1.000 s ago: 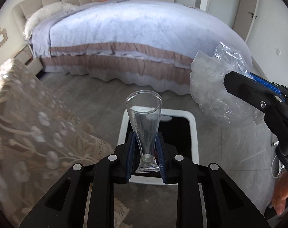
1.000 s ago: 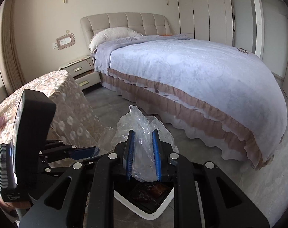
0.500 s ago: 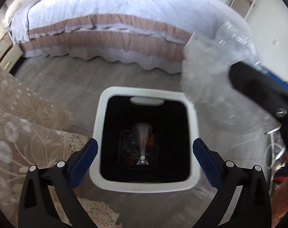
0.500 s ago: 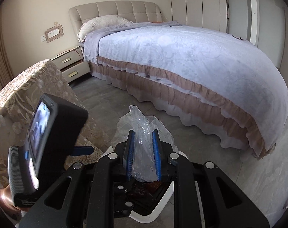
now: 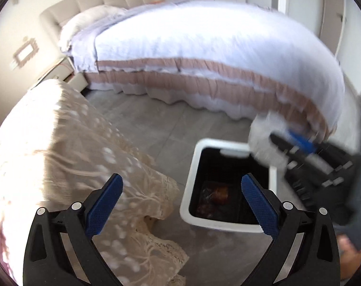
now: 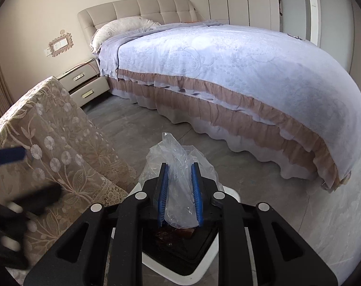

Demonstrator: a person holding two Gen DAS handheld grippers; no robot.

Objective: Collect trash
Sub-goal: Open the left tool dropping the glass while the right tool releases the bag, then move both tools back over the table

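We look first at the white bin point(image 5: 188, 191) on the grey floor point(image 5: 142, 124): its inside is black, and at the bottom lies some brownish wrapped trash point(image 5: 215, 196) (too blurred in the left wrist view for us to name it further). In the right wrist view the same bin point(image 6: 230, 194) shows only as a white rim and a dark interior under the gripper frame. Our right gripper point(image 6: 179, 196) is closed on a crumpled clear plastic bag point(image 6: 178, 166), whose loose top rises above the blue pads while its lower end hangs over the bin's opening; in the left wrist view this bag point(image 5: 263, 140) is a pale blur at the bin's far right corner, with the right gripper point(image 5: 297, 143) just behind it. Our left gripper point(image 5: 180, 200) stands wide open with nothing between its pads, one pad over the lace cloth and the other over the bin's near right edge. To the left of the bin, the bench draped in a beige lace cloth point(image 6: 54, 138) comes close to its side, the cloth's hem hanging to the floor. Beyond the floor stands a bed point(image 6: 228, 66) with a pale lilac cover and a pink ruffle, a pillow point(image 6: 123, 27) at its tufted headboard point(image 6: 142, 8), and a nightstand point(image 6: 85, 83) beside it.
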